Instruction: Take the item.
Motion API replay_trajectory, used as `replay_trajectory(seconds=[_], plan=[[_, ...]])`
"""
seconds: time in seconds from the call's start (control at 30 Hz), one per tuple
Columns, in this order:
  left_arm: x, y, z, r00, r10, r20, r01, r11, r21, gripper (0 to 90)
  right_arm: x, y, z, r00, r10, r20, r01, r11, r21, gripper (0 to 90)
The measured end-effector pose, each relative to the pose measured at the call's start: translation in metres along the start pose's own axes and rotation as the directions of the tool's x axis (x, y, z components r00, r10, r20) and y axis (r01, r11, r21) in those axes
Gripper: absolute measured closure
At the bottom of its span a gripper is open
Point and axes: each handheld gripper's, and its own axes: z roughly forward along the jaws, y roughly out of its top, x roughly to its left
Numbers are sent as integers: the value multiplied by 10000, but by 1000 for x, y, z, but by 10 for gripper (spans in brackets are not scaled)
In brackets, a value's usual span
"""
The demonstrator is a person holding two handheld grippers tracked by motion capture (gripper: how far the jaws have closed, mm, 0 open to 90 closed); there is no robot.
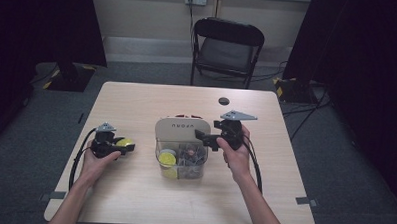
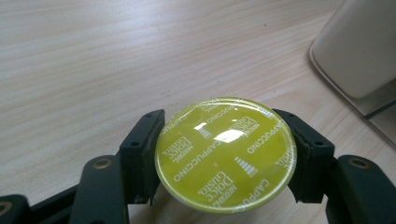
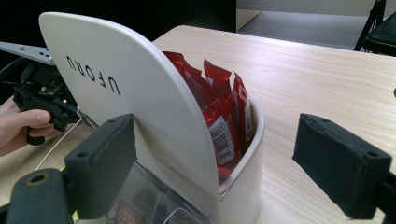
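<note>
1. Left gripper (image 1: 127, 147): held in the person's left hand (image 1: 95, 163), low over the left part of the table (image 1: 133, 200). Its jaws are closed on a yellow-green coffee capsule (image 2: 225, 154), one pad against each side of the rim, foil lid facing the camera.

2. Coffee capsule: round, with a glossy yellow-green lid printed in white with "Cappuccino" and "Dolce Gusto". In the high view it shows as a yellow patch (image 1: 125, 142) at the tip of the left gripper, well left of the organiser. Whether its underside touches the tabletop cannot be told.

3. Right gripper (image 1: 203, 137): held in the person's right hand (image 1: 236, 156), just right of the organiser and pointing at it. Its jaws stand wide apart and grip nothing; in the right gripper view the organiser's curved cream panel (image 3: 140, 100) rises between them, with the left pad (image 3: 102, 163) close to the panel and the right pad (image 3: 341, 163) clear of it.

4. Organiser (image 1: 175, 126): cream body lettered "UFORU", at the middle of the table, with a clear compartmented front (image 1: 182, 164).

5. Organiser contents: further yellow capsules (image 1: 167, 158) and dark items in the clear front; red sachets (image 3: 224, 112) upright in the rear pocket.

6. Surroundings: black folding chair (image 1: 227, 48) beyond the far edge; a small dark disc (image 1: 224, 101) on the table near that edge.
</note>
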Motion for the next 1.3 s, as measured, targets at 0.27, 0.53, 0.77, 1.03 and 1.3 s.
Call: replay_trajectory(seconds=[0.27, 0.53, 0.77, 1.03, 1.3], plan=[[-2, -1, 5, 9998, -29, 179, 26, 9998, 211, 379, 0, 0, 0, 10000, -12, -2, 12, 10000, 12, 126], [-3, -1, 5, 9996, -11, 273, 7, 9999, 146, 358, 1, 0, 1, 10000, -24, 14, 24, 10000, 31, 129], [-3, 0, 2, 9986, -268, 449, 268, 9996, -5, 226, 1, 0, 1, 10000, -21, 21, 21, 10000, 29, 130], [-11, 0, -6, 9996, -51, 286, 54, 9999, -87, 202, 2, -1, 2, 10000, -45, 29, 45, 10000, 84, 134], [-19, 1, -17, 9998, 208, 68, -206, 9995, -232, 190, 3, -2, 3, 10000, -58, -3, 58, 9999, 139, 138]])
